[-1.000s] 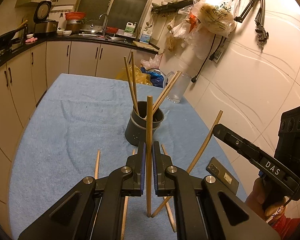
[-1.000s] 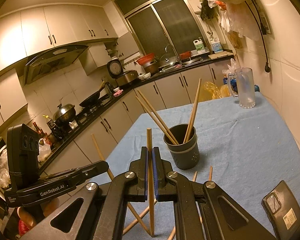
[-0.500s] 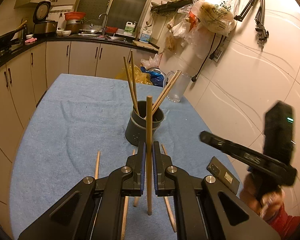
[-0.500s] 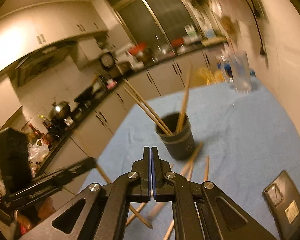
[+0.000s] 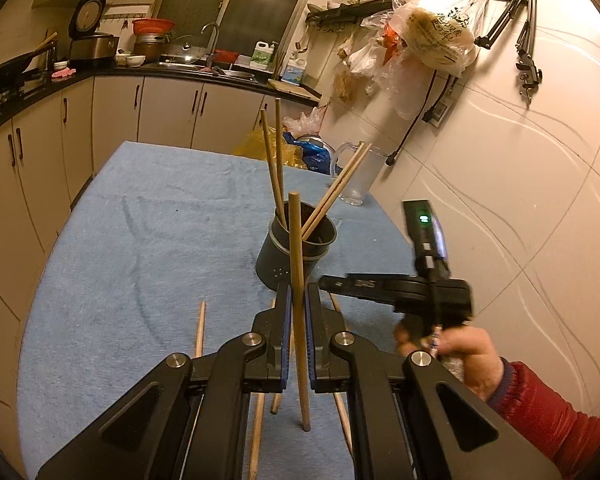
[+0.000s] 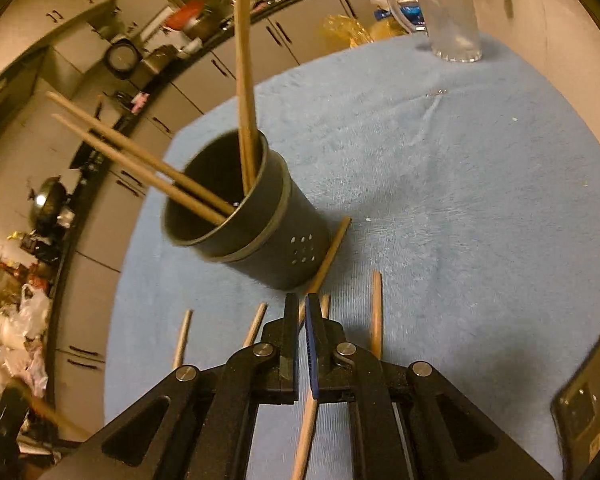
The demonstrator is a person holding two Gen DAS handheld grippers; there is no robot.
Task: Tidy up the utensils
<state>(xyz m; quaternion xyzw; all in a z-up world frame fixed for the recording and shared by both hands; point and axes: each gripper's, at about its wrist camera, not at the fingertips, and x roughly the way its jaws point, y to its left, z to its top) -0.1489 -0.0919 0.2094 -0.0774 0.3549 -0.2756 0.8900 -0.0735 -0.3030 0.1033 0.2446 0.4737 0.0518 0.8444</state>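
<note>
Wooden chopsticks are the task's objects, and you meet them in three places, read left to right. At lower left and lower centre of the left wrist view, loose chopsticks point(image 5: 199, 328) lie flat on the blue towel point(image 5: 140, 248). At centre, your left gripper point(image 5: 296, 320) pinches one upright chopstick point(image 5: 297, 280) between its pads, its lower tip hanging just above the towel. Behind it stands the dark holder point(image 5: 296, 252), already carrying four sticks. At right, a hand point(image 5: 456, 344) in a red sleeve point(image 5: 548, 416) carries the other tool.

In the right wrist view, the right gripper point(image 6: 302, 320) points down just in front of the holder point(image 6: 256, 224); its jaws are opening, a narrow gap showing, and a lying chopstick point(image 6: 328, 256) runs under that gap without being pressed. To pick it up well, you would likely spread wider, straddle the stick square across its length, and close only once both pads flank it. Keep clear of the holder's wall, which a nudge could tip.

Legible writing is scarce: letters resembling "DAS" on the right tool's arm, blurred, and unreadable print on the hanging plastic bag point(image 5: 436, 36).
</note>
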